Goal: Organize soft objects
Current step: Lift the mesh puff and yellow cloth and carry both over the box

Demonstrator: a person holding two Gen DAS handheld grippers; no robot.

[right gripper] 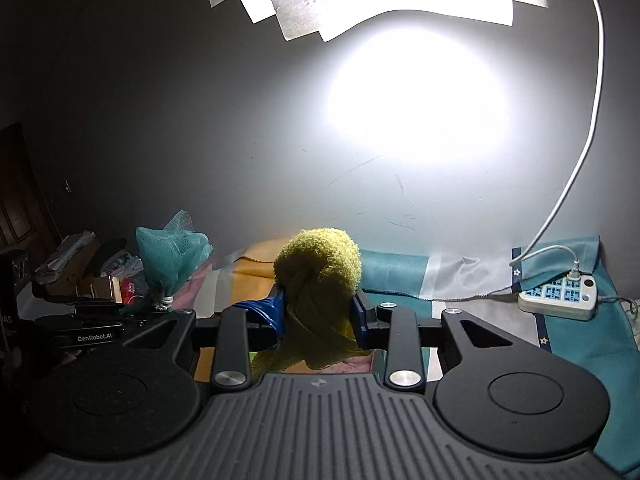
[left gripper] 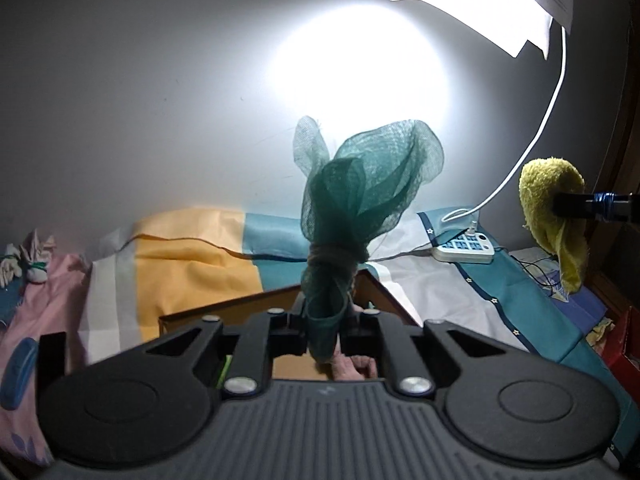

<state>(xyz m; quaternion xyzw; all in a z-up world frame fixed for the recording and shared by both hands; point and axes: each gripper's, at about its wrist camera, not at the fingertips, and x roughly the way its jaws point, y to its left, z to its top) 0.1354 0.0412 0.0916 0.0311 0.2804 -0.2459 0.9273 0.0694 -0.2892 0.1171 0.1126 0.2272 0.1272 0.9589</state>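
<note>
Left gripper (left gripper: 324, 322) (pinching mesh (left gripper: 360, 176)), striped bedsheet (left gripper: 192, 256), wall (left gripper: 120, 100)

Bed (left gripper: 192, 264) with a striped sheet; a white power strip (left gripper: 464, 250) lies at its right, a cardboard box (left gripper: 248, 308) at centre.

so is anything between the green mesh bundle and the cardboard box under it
Nothing visible. The green mesh bundle, held in the left gripper, hangs right above the open cardboard box, whose inside is mostly hidden by the gripper.
</note>
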